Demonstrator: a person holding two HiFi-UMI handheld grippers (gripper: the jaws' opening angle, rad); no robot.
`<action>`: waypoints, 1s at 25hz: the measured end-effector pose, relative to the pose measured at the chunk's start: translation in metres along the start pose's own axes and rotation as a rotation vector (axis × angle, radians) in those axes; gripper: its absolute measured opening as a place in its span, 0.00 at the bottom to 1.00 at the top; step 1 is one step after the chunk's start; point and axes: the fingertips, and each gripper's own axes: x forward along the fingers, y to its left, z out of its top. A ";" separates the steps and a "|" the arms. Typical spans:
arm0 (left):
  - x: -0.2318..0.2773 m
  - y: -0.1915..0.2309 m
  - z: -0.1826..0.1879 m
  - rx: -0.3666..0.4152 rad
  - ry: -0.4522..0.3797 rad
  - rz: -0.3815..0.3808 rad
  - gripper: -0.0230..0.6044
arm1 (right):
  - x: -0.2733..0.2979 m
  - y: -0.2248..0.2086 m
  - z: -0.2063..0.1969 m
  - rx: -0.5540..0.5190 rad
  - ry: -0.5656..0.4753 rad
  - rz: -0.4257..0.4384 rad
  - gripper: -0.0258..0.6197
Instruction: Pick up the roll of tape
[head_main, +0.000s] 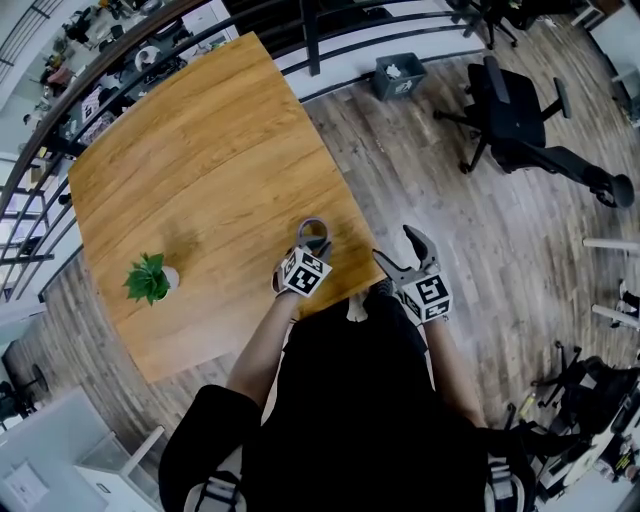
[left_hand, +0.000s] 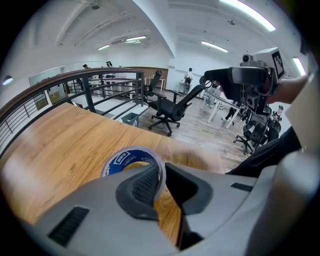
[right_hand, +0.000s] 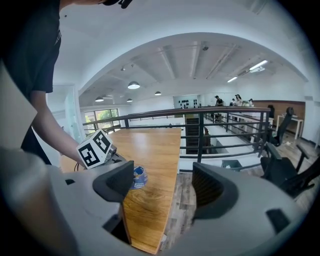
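Observation:
The roll of tape, clear with a blue core, is near the wooden table's front right edge. In the left gripper view the roll of tape has one jaw inside its ring and the other outside. My left gripper is shut on the roll's wall. I cannot tell whether the roll still touches the tabletop. My right gripper hangs open and empty just off the table's right edge, beside the left one. In its own view, the right gripper frames the roll of tape past its left jaw.
A small potted plant stands near the table's left front. A black railing runs behind the table. On the wooden floor to the right are a bin and an office chair.

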 end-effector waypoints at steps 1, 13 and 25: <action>-0.001 0.000 0.001 0.000 -0.003 0.004 0.13 | 0.001 -0.001 -0.002 -0.006 -0.003 0.004 0.61; -0.024 0.000 0.015 -0.033 -0.065 0.059 0.13 | 0.001 0.004 0.015 -0.036 -0.001 0.048 0.63; -0.059 -0.002 0.032 -0.056 -0.166 0.162 0.13 | 0.005 0.009 0.027 -0.064 -0.023 0.111 0.63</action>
